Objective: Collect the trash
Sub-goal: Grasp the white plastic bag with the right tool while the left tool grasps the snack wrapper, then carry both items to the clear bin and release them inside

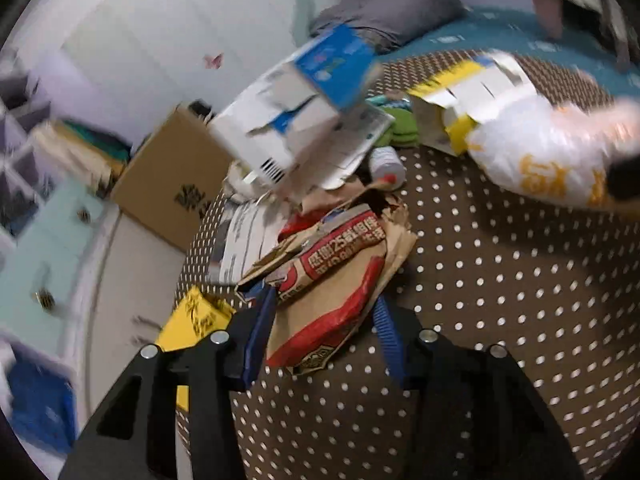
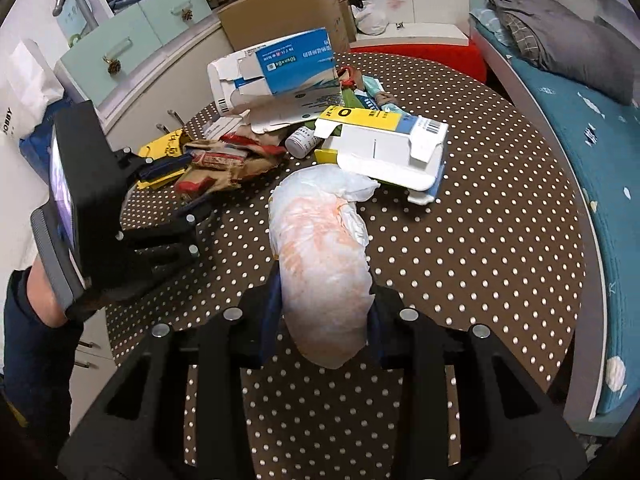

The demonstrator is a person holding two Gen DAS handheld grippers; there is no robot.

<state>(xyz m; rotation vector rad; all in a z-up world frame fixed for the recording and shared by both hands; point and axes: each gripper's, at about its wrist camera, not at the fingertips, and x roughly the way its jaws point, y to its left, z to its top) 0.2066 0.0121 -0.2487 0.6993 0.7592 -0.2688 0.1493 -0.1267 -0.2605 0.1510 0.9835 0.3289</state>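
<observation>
The right hand-held gripper [image 2: 326, 312] is pinching a bulging white plastic bag [image 2: 320, 256], lifted just above the dotted desk [image 2: 500, 240]. The left hand-held gripper [image 1: 320, 336] is closing around a crumpled brown paper bag [image 1: 340, 280] at the pile's edge (the left view is blurred, so firm contact is hard to call). Plenty is waiting: the blue-and-white box [image 2: 280, 72], the yellow-and-white box [image 2: 384, 148], a small bottle [image 2: 302, 140]. Judging by that heap, collection is only starting.

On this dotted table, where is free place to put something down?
The tablecloth is bare right of the white plastic bag, toward the bed, and along the near edge. The far left is crowded: blue-white carton, brown paper bag.
</observation>
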